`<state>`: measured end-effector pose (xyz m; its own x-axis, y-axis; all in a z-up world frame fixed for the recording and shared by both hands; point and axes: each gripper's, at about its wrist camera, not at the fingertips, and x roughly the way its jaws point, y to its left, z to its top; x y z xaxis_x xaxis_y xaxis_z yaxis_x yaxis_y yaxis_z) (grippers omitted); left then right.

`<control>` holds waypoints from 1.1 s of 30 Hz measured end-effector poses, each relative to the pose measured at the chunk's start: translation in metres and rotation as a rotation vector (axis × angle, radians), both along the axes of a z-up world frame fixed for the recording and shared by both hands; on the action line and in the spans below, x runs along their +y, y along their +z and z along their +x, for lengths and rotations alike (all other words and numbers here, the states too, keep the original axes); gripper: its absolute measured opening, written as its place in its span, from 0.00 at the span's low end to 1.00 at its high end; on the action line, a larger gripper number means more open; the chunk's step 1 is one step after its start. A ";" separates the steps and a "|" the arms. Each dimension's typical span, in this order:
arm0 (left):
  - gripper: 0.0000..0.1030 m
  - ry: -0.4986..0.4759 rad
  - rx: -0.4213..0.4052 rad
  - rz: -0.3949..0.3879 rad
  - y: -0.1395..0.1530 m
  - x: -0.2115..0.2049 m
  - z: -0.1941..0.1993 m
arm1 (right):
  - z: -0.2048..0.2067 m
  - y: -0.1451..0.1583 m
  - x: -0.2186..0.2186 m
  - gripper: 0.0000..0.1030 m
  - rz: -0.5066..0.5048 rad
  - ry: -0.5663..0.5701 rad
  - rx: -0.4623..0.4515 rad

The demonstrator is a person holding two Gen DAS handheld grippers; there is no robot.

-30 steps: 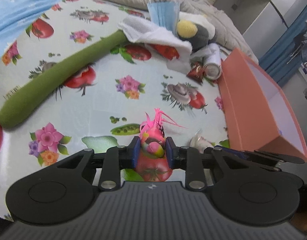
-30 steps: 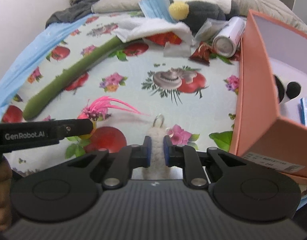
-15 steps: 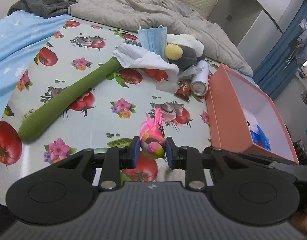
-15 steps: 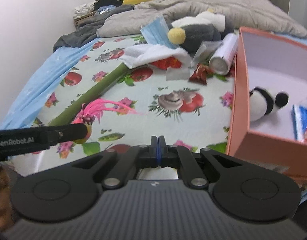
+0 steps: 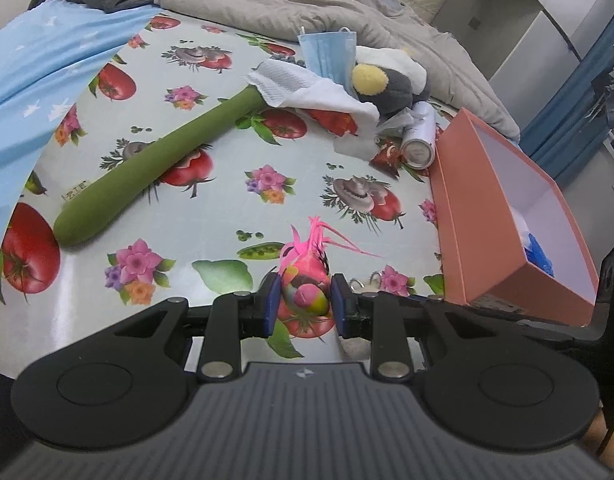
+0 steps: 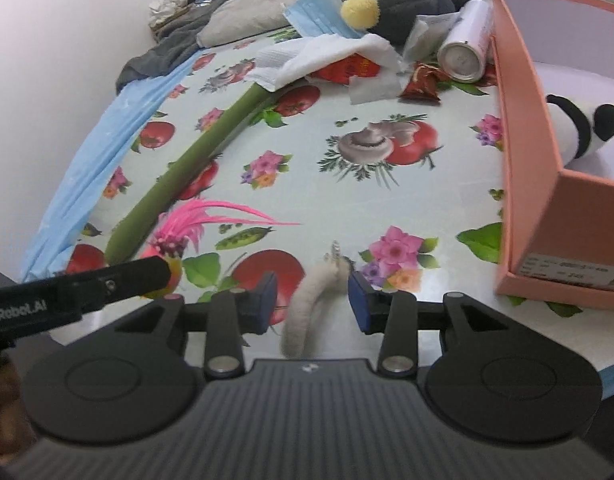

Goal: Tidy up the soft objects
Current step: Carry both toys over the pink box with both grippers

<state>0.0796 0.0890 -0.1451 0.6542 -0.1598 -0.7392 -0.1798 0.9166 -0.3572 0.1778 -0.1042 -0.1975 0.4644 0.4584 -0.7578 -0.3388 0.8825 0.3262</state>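
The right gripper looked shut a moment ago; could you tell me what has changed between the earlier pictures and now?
The right gripper has opened: its jaws now stand apart on either side of the beige plush keychain, which lies loose on the tablecloth, apparently let go. The left gripper remains shut on the pink feathered toy. The green plush stick and orange box have not moved.

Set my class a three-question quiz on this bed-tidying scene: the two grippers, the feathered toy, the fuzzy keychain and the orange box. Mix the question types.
1. True or false: the left gripper is shut on the pink feathered toy.
2. What lies between the right gripper's open fingers? A) green plush stem B) cream fuzzy keychain C) spray can
3. Fill in: inside the orange box lies a plush ____.

Key: 1 true; 2 B; 3 panda.
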 end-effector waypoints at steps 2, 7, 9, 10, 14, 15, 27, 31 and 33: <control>0.31 0.006 0.003 0.000 -0.001 0.002 -0.001 | 0.000 -0.004 0.002 0.41 0.001 0.001 0.010; 0.31 0.012 0.006 -0.003 -0.002 0.003 -0.002 | 0.002 -0.017 0.013 0.11 -0.047 0.008 0.034; 0.31 0.009 0.007 -0.004 -0.003 0.002 -0.002 | 0.000 -0.016 0.015 0.11 -0.066 0.015 0.015; 0.31 0.008 0.008 -0.005 -0.004 0.002 -0.001 | -0.001 -0.013 0.015 0.11 -0.068 0.022 0.003; 0.31 0.001 0.003 -0.002 -0.003 -0.001 0.001 | -0.005 0.005 0.009 0.11 -0.062 0.022 -0.060; 0.31 -0.002 -0.002 0.000 -0.001 -0.001 0.002 | -0.005 0.011 0.006 0.11 -0.057 0.017 -0.074; 0.31 -0.048 -0.122 0.007 0.051 -0.022 0.011 | -0.017 0.094 -0.029 0.11 -0.002 -0.064 -0.270; 0.31 -0.064 -0.161 0.008 0.070 -0.031 0.010 | -0.024 0.118 -0.038 0.11 -0.003 -0.079 -0.332; 0.31 -0.073 -0.179 0.010 0.079 -0.035 0.009 | -0.027 0.128 -0.042 0.11 -0.008 -0.084 -0.360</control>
<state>0.0889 0.0538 -0.0659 0.7626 -0.2052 -0.6135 -0.0468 0.9284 -0.3687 0.1511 -0.1466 -0.0696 0.7377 0.4021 -0.5423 -0.3566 0.9142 0.1927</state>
